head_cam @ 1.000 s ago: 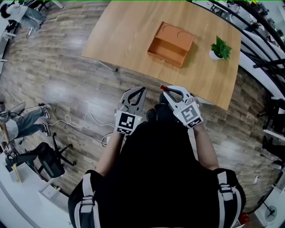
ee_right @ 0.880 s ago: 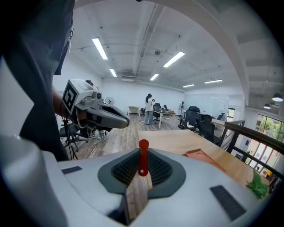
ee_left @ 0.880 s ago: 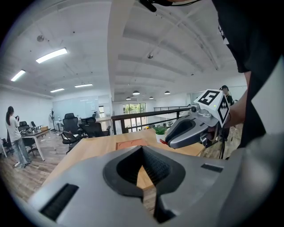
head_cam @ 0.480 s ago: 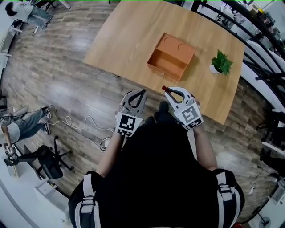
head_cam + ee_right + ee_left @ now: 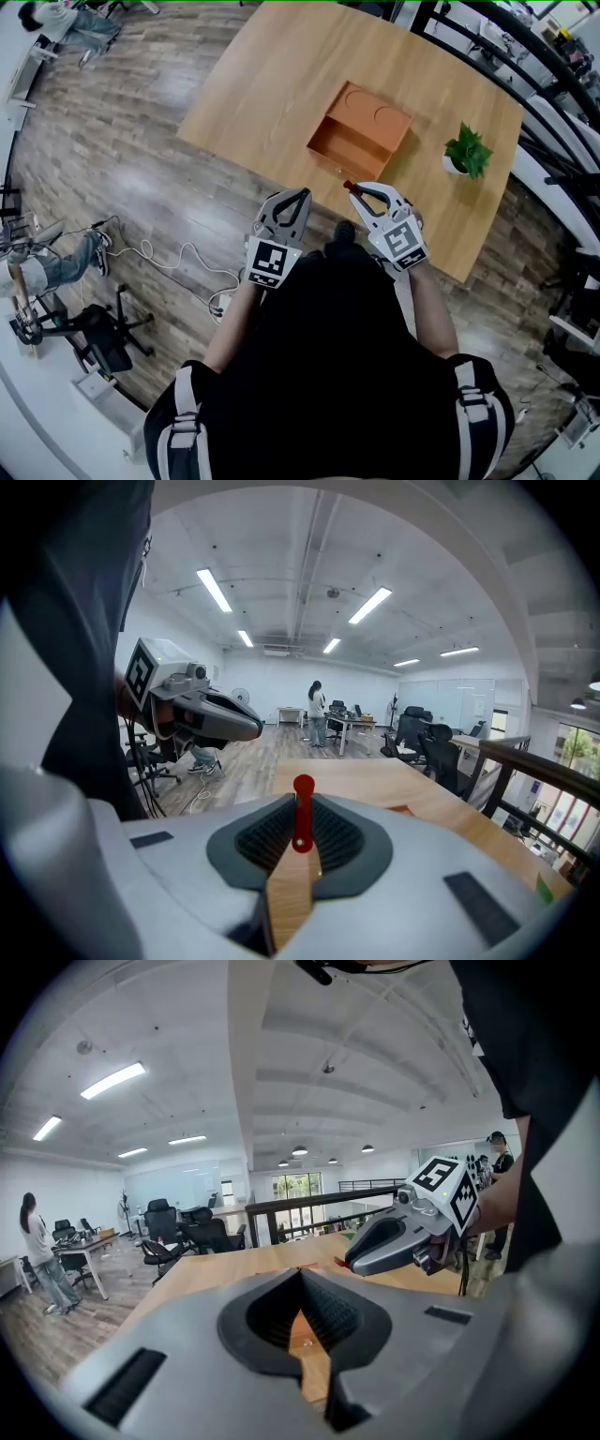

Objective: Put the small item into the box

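The right tongs point(image 5: 356, 190) grip a small red item point(image 5: 302, 823) upright at their tips, just short of the open orange box point(image 5: 349, 145) on the tabletop point(image 5: 272, 84), while the left tongs point(image 5: 302, 195) are closed and empty.

One wooden desk point(image 5: 272, 84). On it, one open orange box point(image 5: 359, 139) and one potted plant point(image 5: 466, 152). One small red item point(image 5: 302, 819). Two grippers, the left gripper point(image 5: 302, 193) and the right gripper point(image 5: 354, 188), each with two fingers point(image 5: 281, 208) and one marker cube point(image 5: 266, 261). On the floor point(image 5: 141, 169), one black office chair point(image 5: 98, 342) and one white cable point(image 5: 178, 251).
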A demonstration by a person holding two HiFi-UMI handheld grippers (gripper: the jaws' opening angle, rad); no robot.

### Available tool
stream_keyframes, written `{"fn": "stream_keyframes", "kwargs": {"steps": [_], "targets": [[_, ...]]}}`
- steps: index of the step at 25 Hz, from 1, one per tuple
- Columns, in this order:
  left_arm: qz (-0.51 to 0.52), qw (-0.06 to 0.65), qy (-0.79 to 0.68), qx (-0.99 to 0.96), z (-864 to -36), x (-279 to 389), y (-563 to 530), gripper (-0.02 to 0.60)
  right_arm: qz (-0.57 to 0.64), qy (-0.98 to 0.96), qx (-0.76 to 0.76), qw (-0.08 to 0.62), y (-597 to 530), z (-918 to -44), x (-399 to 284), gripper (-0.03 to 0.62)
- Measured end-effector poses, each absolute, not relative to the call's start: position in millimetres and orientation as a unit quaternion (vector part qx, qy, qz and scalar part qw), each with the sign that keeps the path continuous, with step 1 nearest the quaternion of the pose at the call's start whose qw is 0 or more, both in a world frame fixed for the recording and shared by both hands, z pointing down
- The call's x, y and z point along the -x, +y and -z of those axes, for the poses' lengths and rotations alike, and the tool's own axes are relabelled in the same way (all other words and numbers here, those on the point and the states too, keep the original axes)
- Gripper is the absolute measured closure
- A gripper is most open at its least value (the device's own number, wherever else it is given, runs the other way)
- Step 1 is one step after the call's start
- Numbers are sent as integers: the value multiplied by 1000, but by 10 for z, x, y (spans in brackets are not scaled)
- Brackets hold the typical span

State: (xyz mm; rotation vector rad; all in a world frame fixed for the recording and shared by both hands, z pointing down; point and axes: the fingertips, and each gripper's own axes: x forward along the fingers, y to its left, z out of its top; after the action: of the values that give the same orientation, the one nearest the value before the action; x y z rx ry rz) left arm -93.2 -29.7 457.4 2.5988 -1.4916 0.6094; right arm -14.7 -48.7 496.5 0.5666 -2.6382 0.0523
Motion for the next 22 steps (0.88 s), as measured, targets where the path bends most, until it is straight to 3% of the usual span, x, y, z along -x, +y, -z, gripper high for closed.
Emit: {"fn": "stream_keyframes", "kwargs": {"steps": [22], "targets": [[-176, 53, -531, -827, -4571, 817, -803, 560, -10, -957, -175, 233, -941, -5139, -116, 529]]}}
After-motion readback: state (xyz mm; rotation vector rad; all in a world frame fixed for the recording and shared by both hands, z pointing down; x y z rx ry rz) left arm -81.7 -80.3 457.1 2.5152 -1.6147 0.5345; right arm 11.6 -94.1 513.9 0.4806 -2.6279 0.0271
